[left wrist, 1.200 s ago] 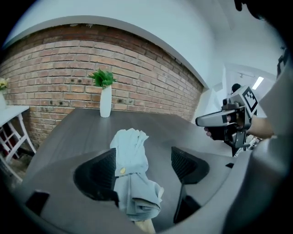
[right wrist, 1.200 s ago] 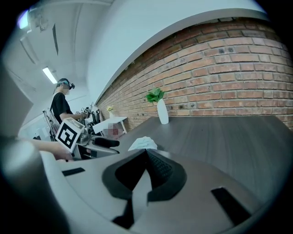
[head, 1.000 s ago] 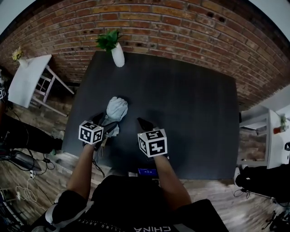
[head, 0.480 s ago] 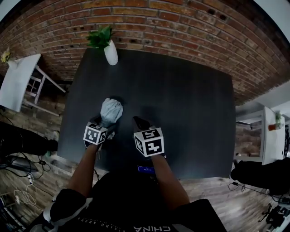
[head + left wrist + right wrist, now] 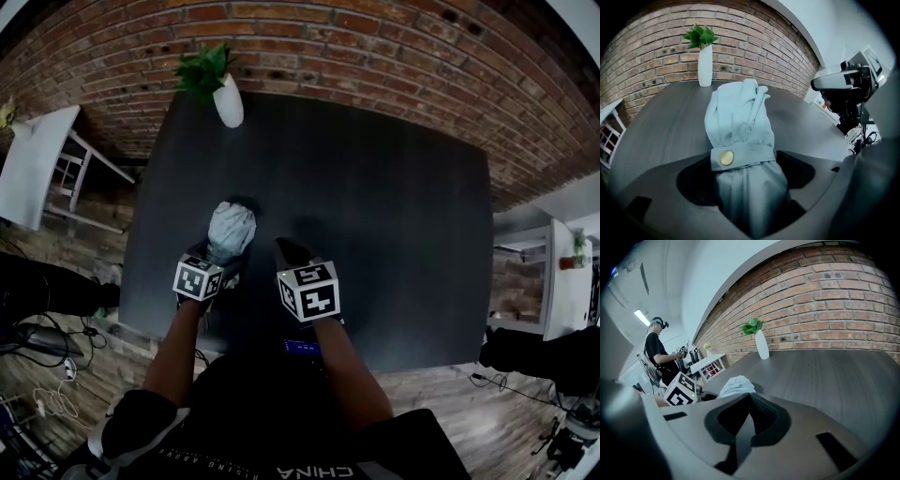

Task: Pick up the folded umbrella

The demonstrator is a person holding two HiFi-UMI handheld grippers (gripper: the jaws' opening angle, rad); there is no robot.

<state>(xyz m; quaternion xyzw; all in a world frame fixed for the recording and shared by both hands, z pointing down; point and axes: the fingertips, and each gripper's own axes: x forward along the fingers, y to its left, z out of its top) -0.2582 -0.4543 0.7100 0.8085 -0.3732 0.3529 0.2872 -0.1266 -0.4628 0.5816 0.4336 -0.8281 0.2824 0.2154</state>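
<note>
Our left hand-held gripper (image 5: 749, 180) is clamped on the folded umbrella (image 5: 738, 117), its jaws pressing the pale blue-grey cloth from both sides just below the strap (image 5: 745, 157). Only the left gripper view shows that strap and its round gold snap (image 5: 725, 158). In the head view the umbrella is just a pale bundle sticking out past the jaws toward the far side. It sits over the near left part of the dark counter (image 5: 375, 206). We cannot tell whether its far end touches the surface.

Our right hand-held gripper (image 5: 749, 416) has its jaws together with nothing between them. The head view places it just right of the umbrella, apart from it. Its own view catches the umbrella's tip to the left and the left gripper's marker cube (image 5: 682, 391).

A white vase (image 5: 228, 101) with a green plant (image 5: 202, 73) stands at the counter's far left edge, before the brick wall (image 5: 375, 42). Only the right gripper view shows a person (image 5: 658, 352) standing off to the left. Only the head view shows the white table (image 5: 37, 159) there from above.
</note>
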